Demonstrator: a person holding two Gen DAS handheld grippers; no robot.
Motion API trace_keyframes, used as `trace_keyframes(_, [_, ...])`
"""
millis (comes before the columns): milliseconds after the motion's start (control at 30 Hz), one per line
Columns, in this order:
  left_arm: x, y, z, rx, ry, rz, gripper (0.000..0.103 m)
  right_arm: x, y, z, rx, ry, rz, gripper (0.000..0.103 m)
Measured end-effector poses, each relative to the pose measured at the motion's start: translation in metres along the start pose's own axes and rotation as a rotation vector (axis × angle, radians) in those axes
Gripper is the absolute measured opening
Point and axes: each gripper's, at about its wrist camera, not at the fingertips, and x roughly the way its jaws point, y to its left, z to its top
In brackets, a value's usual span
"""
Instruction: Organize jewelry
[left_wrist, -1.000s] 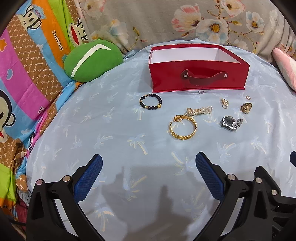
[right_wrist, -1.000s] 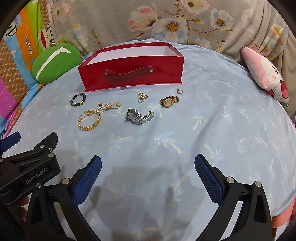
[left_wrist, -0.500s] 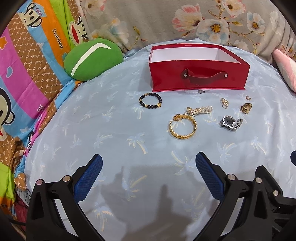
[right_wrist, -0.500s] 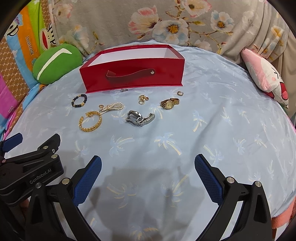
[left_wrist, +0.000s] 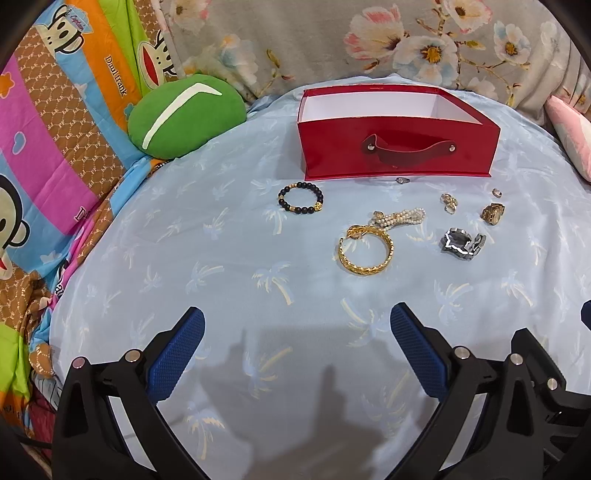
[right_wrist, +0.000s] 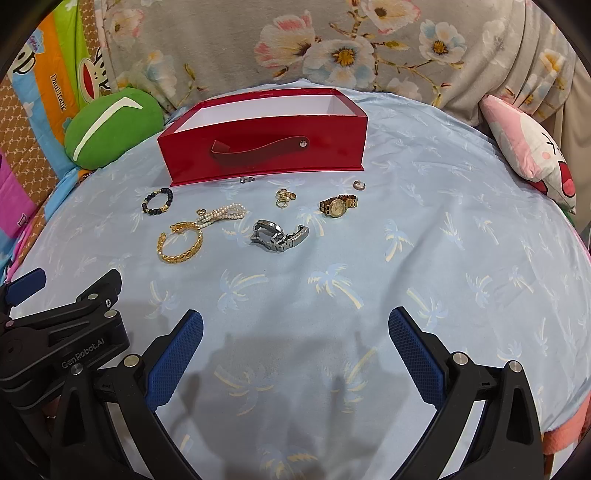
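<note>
An open red box stands at the far side of the blue sheet. In front of it lie a black bead bracelet, a gold bangle, a pearl bracelet, a silver watch, a gold watch, gold rings and small rings. My left gripper and right gripper are open, empty, well short of the jewelry.
A green cushion lies at the back left, a pink plush pillow at the back right. A floral fabric rises behind the box. My left gripper's body shows at the right view's lower left.
Both grippers have drifted slightly; the scene sits a little lower in the right wrist view. The jewelry has not moved.
</note>
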Motion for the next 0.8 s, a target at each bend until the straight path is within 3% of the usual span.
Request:
trace_keyframes(500, [0.006,0.003,0.0,0.002,0.013,-0.013,0.098,0.005,0.002,-0.001,-0.001,0.005,0.009,0.098])
trace_keyframes(800, [0.026,0.015,0.004,-0.049,0.045,-0.025,0.098,0.025,-0.014,0.006,0.016,0.009,-0.006,0.098])
